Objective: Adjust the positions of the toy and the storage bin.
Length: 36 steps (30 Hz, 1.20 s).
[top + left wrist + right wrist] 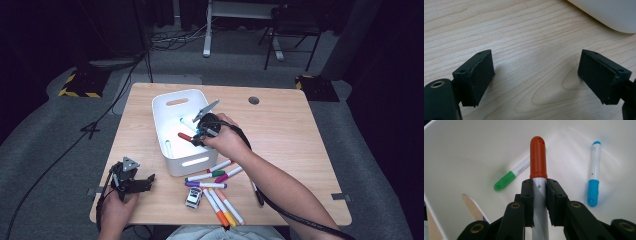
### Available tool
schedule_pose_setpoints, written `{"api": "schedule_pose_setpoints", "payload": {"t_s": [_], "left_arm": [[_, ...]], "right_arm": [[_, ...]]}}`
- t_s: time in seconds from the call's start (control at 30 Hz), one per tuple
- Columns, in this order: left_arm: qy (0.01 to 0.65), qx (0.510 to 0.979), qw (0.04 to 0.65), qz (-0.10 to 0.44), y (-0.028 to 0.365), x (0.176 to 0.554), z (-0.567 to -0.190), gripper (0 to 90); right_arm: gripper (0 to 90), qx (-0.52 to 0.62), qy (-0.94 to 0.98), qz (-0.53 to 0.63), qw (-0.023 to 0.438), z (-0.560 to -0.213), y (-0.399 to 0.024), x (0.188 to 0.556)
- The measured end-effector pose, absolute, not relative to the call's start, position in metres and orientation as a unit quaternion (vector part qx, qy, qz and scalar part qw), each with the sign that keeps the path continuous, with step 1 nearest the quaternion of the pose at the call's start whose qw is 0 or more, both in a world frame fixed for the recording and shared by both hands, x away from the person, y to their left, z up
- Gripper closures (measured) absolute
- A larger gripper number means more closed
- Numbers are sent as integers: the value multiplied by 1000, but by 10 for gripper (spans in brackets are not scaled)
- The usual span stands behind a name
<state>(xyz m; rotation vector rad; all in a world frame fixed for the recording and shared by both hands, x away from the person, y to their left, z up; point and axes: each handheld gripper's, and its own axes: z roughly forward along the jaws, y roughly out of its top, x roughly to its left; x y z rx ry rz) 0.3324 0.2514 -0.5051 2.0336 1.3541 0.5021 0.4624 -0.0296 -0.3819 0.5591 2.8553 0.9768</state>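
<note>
My right gripper had its fingers clamped on the white barrel of a red-capped marker, held inside the white bin above a green-capped marker and a blue-capped marker lying on its floor. My left gripper hovered spread and empty over the bare tabletop, just beside the bin's corner. More markers lay loose in front of the bin

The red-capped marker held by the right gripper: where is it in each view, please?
High view: the red-capped marker lies mid-picture inside the white bin, at the right gripper.
Right gripper view: centre, red cap up, clamped between the jaws.
Left gripper view: bare tabletop lies between the open jaws, and no marker.
Shared landmark: the white bin, top right corner in the left gripper view.
</note>
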Motion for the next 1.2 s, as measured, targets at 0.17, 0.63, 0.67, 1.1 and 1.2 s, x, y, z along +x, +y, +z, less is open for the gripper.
{"api": "schedule_pose_setpoints", "payload": {"t_s": [0.17,0.63,0.67,1.1,1.2], "left_arm": [[515,772,318,192,251,332,-505,139],[515,773,318,190,251,332,-505,139],[515,773,318,190,251,332,-505,140],[515,773,319,189,252,332,-505,140],[515,773,318,189,252,332,-505,140]], "right_arm": [[770,199,930,306,27,-386,-27,461],[575,202,918,340,24,-385,-28,462],[532,203,913,352,23,-381,-30,461],[536,211,879,425,49,-328,-81,446],[536,212,874,434,53,-322,-91,443]]}}
